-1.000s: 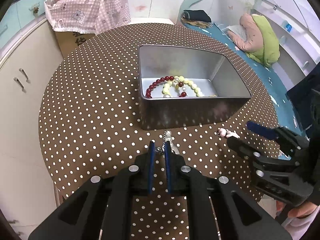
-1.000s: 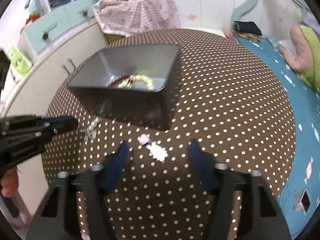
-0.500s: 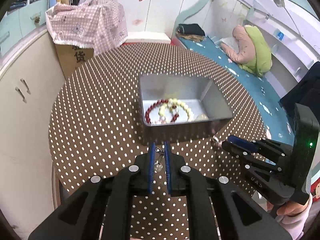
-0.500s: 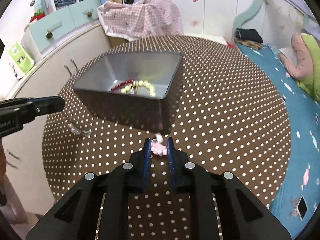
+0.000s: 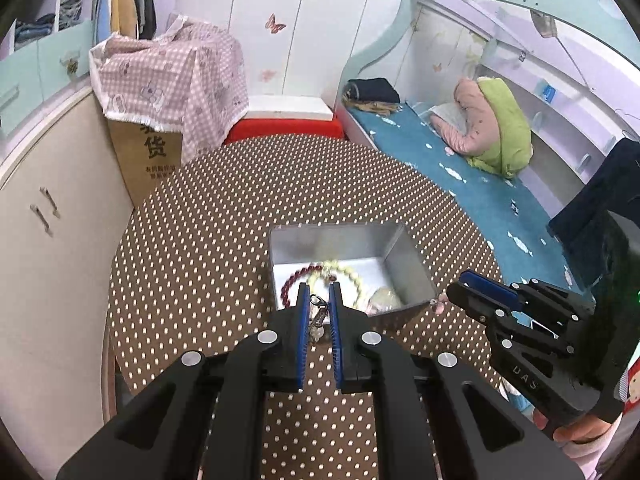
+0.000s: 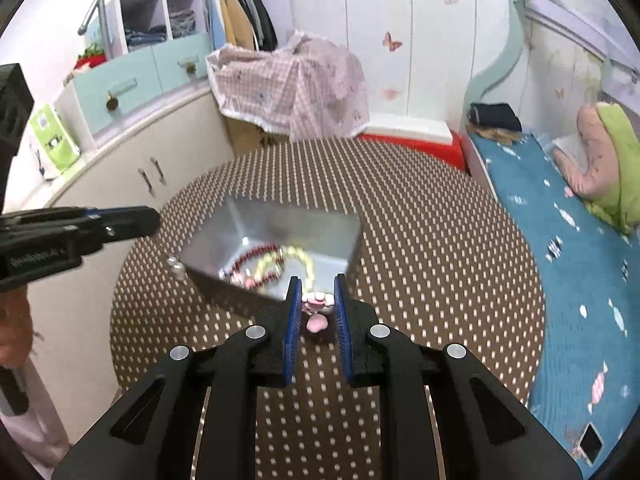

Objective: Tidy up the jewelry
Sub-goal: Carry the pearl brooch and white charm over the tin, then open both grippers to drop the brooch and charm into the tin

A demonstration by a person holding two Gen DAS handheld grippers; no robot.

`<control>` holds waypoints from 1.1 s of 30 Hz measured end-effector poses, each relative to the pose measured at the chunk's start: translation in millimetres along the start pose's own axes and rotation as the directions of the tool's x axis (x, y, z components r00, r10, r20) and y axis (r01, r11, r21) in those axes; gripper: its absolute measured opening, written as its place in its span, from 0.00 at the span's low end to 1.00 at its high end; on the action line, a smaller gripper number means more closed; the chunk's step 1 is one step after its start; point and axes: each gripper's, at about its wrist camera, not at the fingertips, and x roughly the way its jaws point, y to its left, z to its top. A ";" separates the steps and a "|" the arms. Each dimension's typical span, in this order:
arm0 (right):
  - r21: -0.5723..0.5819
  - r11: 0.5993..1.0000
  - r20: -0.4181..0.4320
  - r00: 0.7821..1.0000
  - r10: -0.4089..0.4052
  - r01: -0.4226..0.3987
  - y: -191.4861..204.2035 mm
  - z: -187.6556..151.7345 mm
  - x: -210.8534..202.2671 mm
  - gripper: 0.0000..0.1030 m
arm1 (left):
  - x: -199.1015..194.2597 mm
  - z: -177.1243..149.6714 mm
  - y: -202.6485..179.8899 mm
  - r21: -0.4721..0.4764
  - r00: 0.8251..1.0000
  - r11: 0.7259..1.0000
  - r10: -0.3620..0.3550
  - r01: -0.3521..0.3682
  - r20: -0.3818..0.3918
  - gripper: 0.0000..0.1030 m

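I see even, bright indoor light, strong fisheye bending with dark corners, and motion blur in the right-wrist view.

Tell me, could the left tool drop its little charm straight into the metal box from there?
Probably yes: the left tool, shut on the charm, hangs near the open box, nothing between.

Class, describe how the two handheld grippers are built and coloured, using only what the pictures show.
Both the left gripper and the right gripper are matte black plastic with blue finger pads, round silver screws and triangular cut-outs. Pale lettering marks the side of each body.
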 end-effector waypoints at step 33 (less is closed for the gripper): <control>0.146 0.989 0.027 1.000 -0.002 -0.002 -9.9 36.0 19.7 0.68 | 33.8 22.5 0.3 -0.040 0.993 0.993 0.114 -0.115 -0.036 0.68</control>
